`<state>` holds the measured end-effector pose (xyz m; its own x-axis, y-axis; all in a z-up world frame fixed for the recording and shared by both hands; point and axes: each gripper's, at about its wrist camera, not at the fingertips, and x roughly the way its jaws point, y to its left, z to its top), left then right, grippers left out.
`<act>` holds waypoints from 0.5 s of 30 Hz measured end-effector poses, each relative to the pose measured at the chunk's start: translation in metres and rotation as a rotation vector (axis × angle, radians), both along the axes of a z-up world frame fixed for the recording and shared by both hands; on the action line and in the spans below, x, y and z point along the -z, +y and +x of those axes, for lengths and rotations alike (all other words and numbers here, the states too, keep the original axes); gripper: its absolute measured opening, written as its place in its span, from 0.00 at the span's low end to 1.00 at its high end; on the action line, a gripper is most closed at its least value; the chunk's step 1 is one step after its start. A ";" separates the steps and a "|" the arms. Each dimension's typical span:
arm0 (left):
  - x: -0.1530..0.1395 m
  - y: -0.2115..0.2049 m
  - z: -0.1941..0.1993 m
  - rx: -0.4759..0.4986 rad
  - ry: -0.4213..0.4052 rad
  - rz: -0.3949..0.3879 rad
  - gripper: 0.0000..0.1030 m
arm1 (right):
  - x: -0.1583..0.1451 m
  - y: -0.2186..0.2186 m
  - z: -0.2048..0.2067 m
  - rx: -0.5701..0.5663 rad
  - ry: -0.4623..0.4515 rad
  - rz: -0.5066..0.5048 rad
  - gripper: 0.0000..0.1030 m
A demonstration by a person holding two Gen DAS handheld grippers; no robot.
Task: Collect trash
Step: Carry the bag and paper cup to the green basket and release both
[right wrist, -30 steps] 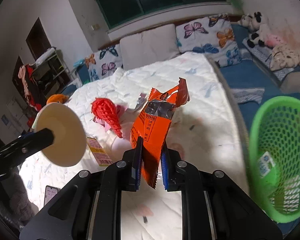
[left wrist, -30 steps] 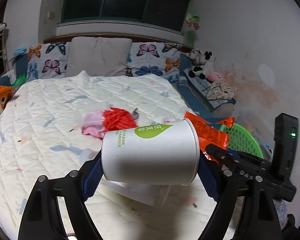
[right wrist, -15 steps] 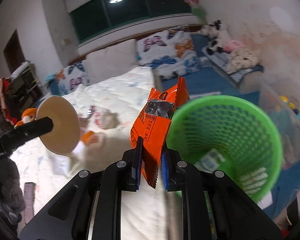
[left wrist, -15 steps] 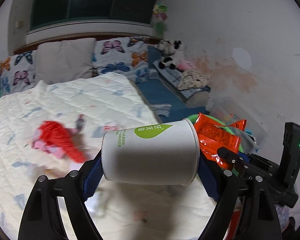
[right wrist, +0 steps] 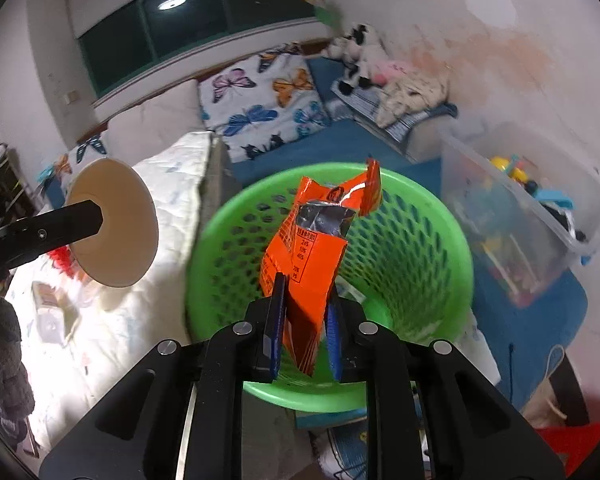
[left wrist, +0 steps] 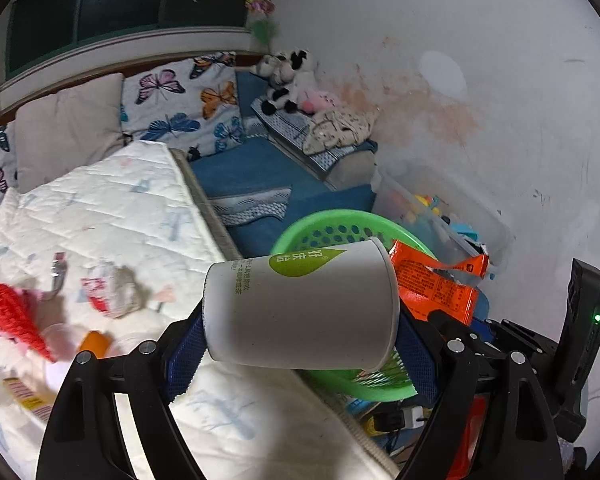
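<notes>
My left gripper (left wrist: 302,344) is shut on a white paper cup (left wrist: 300,308) with a green leaf logo. The cup lies sideways between the pads, over the bed's edge beside the green mesh basket (left wrist: 324,224). In the right wrist view the cup (right wrist: 116,220) shows its open mouth at the left. My right gripper (right wrist: 304,320) hangs over the basket (right wrist: 466,256) with an orange snack wrapper (right wrist: 312,248) upright between its pads. Its jaws are opening slightly, and the wrapper still stands between them. The wrapper (left wrist: 432,284) also shows behind the cup.
The white quilted bed (left wrist: 120,216) at the left carries a red net bundle (left wrist: 12,316) and several other scraps. A clear plastic box of toys (right wrist: 520,216) stands right of the basket on a blue mat. Plush toys (left wrist: 288,80) sit by the stained wall.
Both grippers have swung right, from over the bed to the green basket, carrying the cup and the wrapper. The right jaws now stand a little wider apart.
</notes>
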<state>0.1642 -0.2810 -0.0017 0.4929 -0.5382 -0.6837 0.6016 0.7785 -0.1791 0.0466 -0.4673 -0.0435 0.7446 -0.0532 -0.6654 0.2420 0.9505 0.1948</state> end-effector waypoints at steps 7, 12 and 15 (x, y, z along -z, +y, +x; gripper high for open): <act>0.022 -0.032 0.005 0.027 0.034 0.046 0.79 | 0.010 -0.016 -0.001 0.026 0.021 0.023 0.27; 0.035 -0.044 0.011 0.026 0.062 0.066 0.79 | 0.014 -0.023 -0.005 0.042 0.022 0.036 0.37; 0.041 -0.048 0.012 0.032 0.078 0.072 0.82 | 0.013 -0.024 -0.008 0.048 0.015 0.039 0.38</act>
